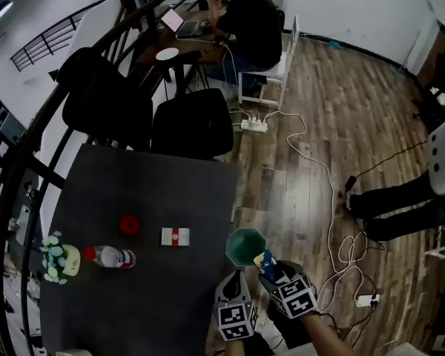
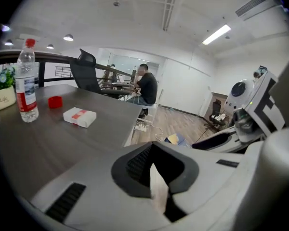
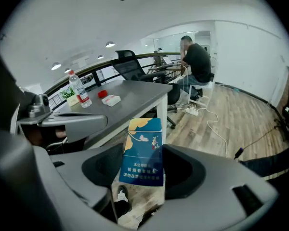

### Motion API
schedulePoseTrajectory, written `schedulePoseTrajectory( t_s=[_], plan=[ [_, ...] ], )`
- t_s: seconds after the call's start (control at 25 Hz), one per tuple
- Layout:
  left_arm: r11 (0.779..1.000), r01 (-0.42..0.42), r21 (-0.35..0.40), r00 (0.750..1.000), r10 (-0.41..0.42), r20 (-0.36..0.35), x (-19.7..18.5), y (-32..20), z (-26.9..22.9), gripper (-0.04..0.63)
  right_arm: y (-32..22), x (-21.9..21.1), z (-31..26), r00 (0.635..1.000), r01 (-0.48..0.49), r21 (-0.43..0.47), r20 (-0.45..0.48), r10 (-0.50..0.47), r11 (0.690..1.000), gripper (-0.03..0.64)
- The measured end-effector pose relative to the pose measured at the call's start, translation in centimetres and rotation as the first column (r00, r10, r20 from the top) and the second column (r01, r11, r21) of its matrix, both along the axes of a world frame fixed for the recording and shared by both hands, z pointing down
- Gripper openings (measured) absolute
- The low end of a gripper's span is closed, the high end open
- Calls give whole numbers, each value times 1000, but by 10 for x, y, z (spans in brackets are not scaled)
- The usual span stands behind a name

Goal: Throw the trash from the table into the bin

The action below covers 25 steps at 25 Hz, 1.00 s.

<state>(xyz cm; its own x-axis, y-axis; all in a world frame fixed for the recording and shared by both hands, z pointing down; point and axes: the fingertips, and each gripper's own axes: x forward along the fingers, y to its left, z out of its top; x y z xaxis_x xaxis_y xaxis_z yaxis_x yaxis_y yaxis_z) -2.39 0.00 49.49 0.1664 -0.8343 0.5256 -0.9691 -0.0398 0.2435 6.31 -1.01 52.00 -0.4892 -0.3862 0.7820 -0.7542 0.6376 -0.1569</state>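
Pack (image 3: 143,153): pinched upright between my right fingers (image 3: 103,173), just short of the bin (image 1: 245,246). My left fingers (image 2: 135,165): pressed together, empty, beside the right. Box (image 1: 175,236): on the desk (image 1: 133,191), left of both.

On a dark grey table (image 1: 148,191) were set a small red cylinder (image 1: 129,225), a white-and-red box (image 1: 175,236), a clear plastic bottle (image 1: 111,256) and a potted plant (image 1: 55,258).
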Motion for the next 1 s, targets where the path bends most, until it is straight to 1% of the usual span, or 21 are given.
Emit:
schedulePoseTrajectory(
  t_s=[0.08, 0.16, 0.24, 0.28, 0.4, 0.52, 0.6, 0.72, 0.8, 0.92, 1.0],
  plan=[
    [1000, -16, -4, 1000, 16, 15, 20, -9, 20, 26, -5, 23, 20, 1000, -25, -13, 6, 25, 1000, 279],
    [999, -32, -9, 999, 32, 13, 36, -14, 44, 26, -10, 42, 43, 999, -51, -34, 11, 51, 998, 279],
    [998, -54, -11, 998, 54, 9, 49, -16, 75, 26, -13, 57, 68, 997, -72, -58, 24, 73, 996, 279],
    [997, -71, -16, 997, 71, 21, 54, -18, 94, 26, -14, 65, 82, 996, -80, -72, 31, 82, 994, 279],
    [992, -118, -47, 988, 122, 89, 58, -19, 154, 26, -14, 86, 135, 994, -96, -123, 38, 101, 988, 279],
    [986, -142, -83, 983, 150, 105, 52, -20, 206, 26, -12, 97, 187, 992, -114, -166, 35, 121, 980, 279],
    [980, -173, -98, 975, 184, 122, 46, -21, 236, 26, -12, 93, 224, 990, -129, -184, 39, 139, 974, 279],
    [965, -233, -122, 955, 250, 157, 42, -20, 280, 26, -8, 77, 282, 984, -155, -224, 49, 170, 962, 279],
    [954, -261, -147, 947, 283, 155, 44, -21, 304, 26, -7, 68, 312, 979, -175, -254, 54, 195, 951, 279],
    [945, -285, -159, 941, 308, 143, 40, -28, 319, 26, -11, 46, 341, 976, -179, -282, 74, 207, 943, 279],
    [943, -297, -149, 937, 318, 145, 39, -33, 330, 26, -18, 31, 353, 980, -156, -271, 79, 184, 950, 279]
  ],
)
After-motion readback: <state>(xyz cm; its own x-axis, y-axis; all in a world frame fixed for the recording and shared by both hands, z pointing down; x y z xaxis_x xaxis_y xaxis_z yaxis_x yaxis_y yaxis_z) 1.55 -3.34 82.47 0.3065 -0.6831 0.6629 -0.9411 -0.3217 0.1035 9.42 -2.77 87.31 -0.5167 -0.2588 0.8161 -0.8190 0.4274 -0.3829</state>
